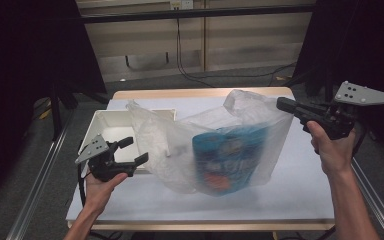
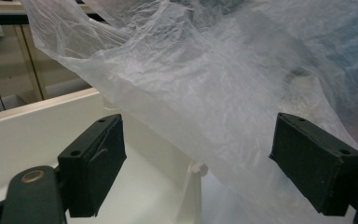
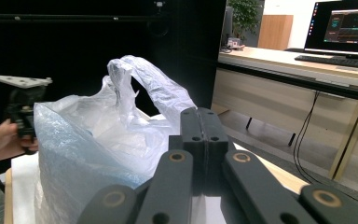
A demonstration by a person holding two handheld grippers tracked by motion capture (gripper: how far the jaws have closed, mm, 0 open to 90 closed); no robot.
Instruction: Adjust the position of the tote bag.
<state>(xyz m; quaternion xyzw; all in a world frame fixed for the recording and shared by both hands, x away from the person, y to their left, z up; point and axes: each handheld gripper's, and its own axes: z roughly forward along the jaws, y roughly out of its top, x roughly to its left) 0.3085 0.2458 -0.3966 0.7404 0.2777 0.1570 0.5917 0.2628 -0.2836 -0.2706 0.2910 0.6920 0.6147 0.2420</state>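
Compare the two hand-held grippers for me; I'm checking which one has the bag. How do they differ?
The left hand-held gripper has its jaws apart and empty; the right hand-held gripper has its jaws pressed together at the bag's edge, seemingly pinching it. The left sits low by the white tray; the right is raised at the bag's top. Both are black and each is held in one hand.

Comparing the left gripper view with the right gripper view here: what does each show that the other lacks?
Left gripper view: the left gripper with jaws wide apart, nothing between them, and the white tray beneath the bag's edge. Right gripper view: the right gripper with jaws pressed together at the bag's side, plus a monitor on a desk. Both: the translucent plastic bag.
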